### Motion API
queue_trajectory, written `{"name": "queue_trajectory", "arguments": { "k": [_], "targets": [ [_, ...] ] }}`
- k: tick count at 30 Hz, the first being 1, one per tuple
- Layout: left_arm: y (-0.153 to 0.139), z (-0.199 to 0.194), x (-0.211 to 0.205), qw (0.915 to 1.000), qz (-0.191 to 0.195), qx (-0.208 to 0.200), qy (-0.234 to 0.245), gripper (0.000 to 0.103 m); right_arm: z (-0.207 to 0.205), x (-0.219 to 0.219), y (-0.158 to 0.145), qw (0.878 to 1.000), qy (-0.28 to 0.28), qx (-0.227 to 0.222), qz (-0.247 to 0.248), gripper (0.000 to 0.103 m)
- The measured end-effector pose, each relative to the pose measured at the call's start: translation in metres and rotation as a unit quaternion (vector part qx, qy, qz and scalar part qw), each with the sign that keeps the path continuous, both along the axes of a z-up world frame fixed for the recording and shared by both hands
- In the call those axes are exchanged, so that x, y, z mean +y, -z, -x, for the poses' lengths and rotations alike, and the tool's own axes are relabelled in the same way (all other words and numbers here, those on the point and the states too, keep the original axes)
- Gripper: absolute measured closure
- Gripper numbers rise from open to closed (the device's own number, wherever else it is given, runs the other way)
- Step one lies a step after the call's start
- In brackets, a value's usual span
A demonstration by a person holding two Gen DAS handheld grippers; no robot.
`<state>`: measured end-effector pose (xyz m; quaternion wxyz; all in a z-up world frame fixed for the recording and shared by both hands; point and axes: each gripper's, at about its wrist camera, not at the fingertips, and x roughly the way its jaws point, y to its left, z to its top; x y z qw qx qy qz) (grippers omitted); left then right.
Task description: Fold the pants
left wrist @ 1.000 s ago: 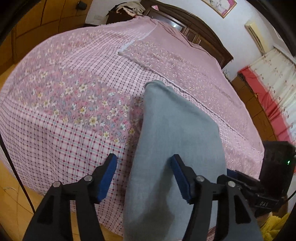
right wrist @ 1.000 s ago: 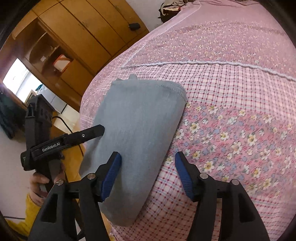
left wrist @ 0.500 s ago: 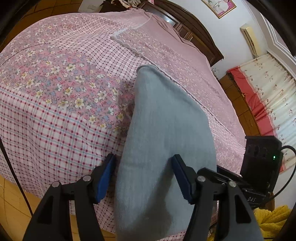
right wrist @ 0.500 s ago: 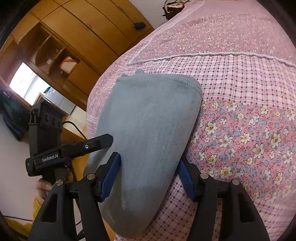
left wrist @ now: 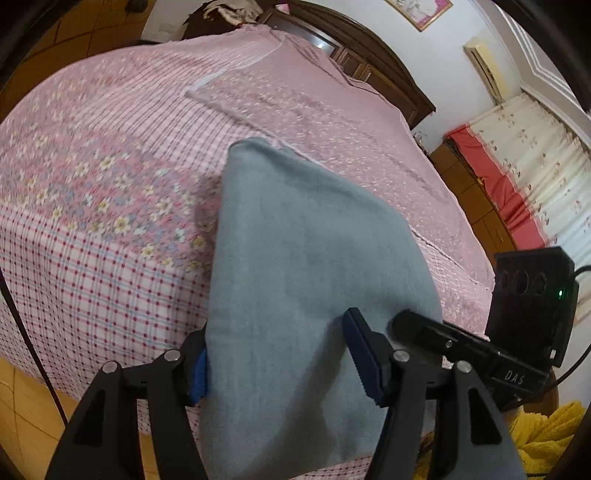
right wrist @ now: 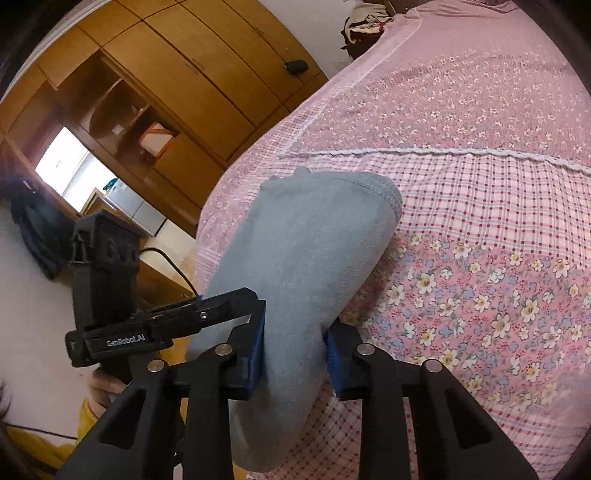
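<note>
Nearest, right hand-held gripper (right wrist: 293, 356): its two blue pads pinch the near end of the grey pants (right wrist: 303, 280); both pads touch the cloth.
Left hand-held gripper (left wrist: 275, 363): jaws spread wider around the same near end; the left pad is tucked under the cloth edge, the right pad lies on top of the fabric. Whether it truly grips, I cannot tell.
Pants (left wrist: 295, 273): one folded grey bundle, long and narrow, lifted at the near end, with the far end resting on the bed and a stitched hem at the far tip.
Surface: one bed (left wrist: 92, 236) with a pink cover, checked at the near edge, then a floral band, then fine flowers beyond a white trim line.
Floor: orange tiles (left wrist: 26, 413) below the bed edge.
Left side of room: brown wooden wardrobe (right wrist: 177, 88) with an open shelf niche.
Far end: dark wooden headboard (left wrist: 369, 48), one framed picture (left wrist: 419, 11) above it.
Right wall: one air conditioner (left wrist: 487, 70), red-and-cream curtains (left wrist: 524, 162).
</note>
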<state>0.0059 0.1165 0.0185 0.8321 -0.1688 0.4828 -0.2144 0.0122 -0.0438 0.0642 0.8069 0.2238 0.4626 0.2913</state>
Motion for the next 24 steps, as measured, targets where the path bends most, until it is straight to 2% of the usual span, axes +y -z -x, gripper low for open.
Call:
{"name": "queue_trajectory", "arguments": {
  "k": [4,8,11,13,16,19,24],
  "targets": [
    [0.002,-0.003,-0.016,0.9996,-0.027,0.0,0.003,0.037,-0.006,0.0,0.017,0.999,0.01,0.039,-0.003,0.069],
    [0.01,-0.012,-0.018,0.9998,-0.02,0.006,-0.007,0.037,-0.011,0.005,0.018,0.999,0.005,0.042,-0.001,0.068],
    [0.012,-0.015,-0.019,0.9998,-0.012,0.006,-0.017,0.037,-0.009,0.01,0.004,1.0,-0.006,0.018,0.003,0.074],
    [0.011,-0.015,-0.016,0.9996,-0.008,0.003,-0.026,0.042,-0.007,0.01,-0.007,1.0,-0.011,-0.001,0.004,0.076],
    [0.002,-0.011,-0.013,0.9994,0.0,-0.01,-0.034,0.05,-0.006,0.007,-0.024,1.0,-0.017,-0.021,-0.001,0.077],
    [-0.01,-0.006,-0.018,0.9991,-0.004,-0.033,-0.028,0.053,-0.006,-0.001,-0.043,0.999,-0.023,-0.043,-0.01,0.078],
    [-0.03,-0.008,-0.039,0.9982,0.021,-0.052,-0.02,0.056,-0.005,-0.027,-0.069,0.997,-0.016,-0.071,-0.011,0.078]
  ]
}}
